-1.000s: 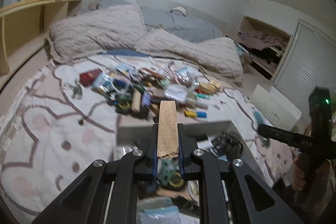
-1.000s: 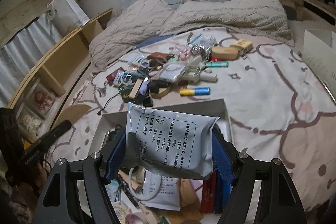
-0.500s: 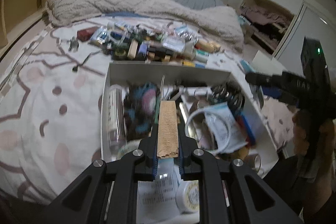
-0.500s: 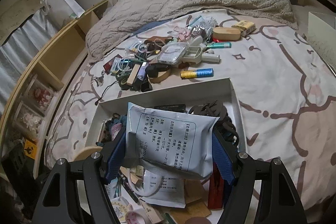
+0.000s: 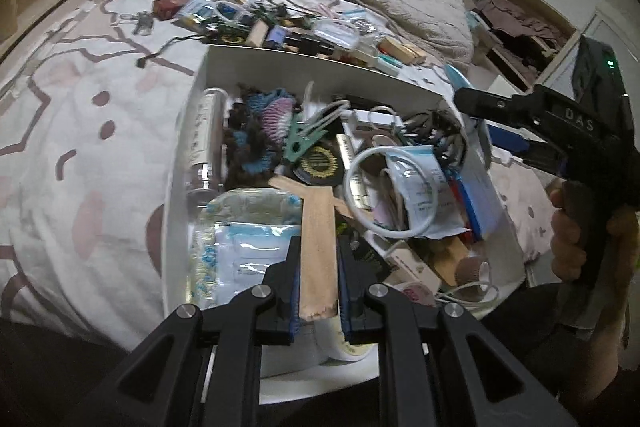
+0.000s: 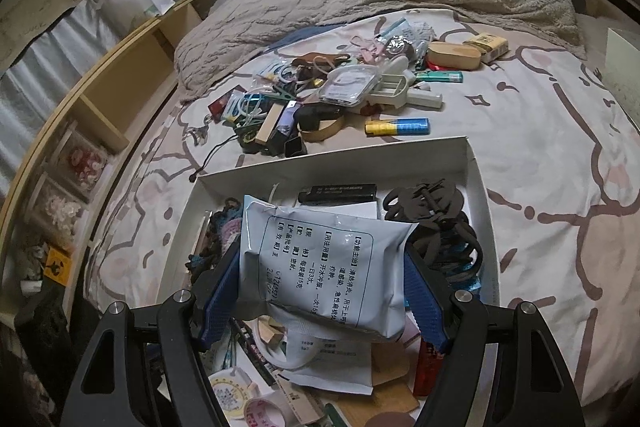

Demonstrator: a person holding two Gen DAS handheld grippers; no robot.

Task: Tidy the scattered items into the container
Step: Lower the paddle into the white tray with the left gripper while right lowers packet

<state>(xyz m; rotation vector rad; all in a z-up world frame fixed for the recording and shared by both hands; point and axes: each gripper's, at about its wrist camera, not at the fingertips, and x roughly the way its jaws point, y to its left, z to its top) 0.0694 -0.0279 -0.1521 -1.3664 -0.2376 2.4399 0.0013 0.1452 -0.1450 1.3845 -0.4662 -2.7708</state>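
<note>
- The left tool (image 5: 318, 283) is clamped on a flat wooden stick (image 5: 319, 247), low in the centre of the left wrist view. Its jaws have just been easing a little wider, yet the stick sits between the pads. It hangs over the near end of the white container (image 5: 320, 61).
- The stick looks light, stiff and dry. Its near end is ragged, so it may splinter. The flat faces give the pads a sure hold, and the hold is near one end, so it could pivot.
- The right tool (image 6: 322, 287) is clamped on a pale printed sachet (image 6: 320, 263) at the lower centre of the right wrist view, above the container (image 6: 478, 183).
- The sachet looks soft, light and slick. It bulges between the pads, so squeezing across its width near the lower edge seems enough. A harder pinch might burst a seam.
- More scattered items (image 6: 320, 99) lie on the bed (image 6: 560, 147) beyond the far wall, in the upper middle of that view.
</note>
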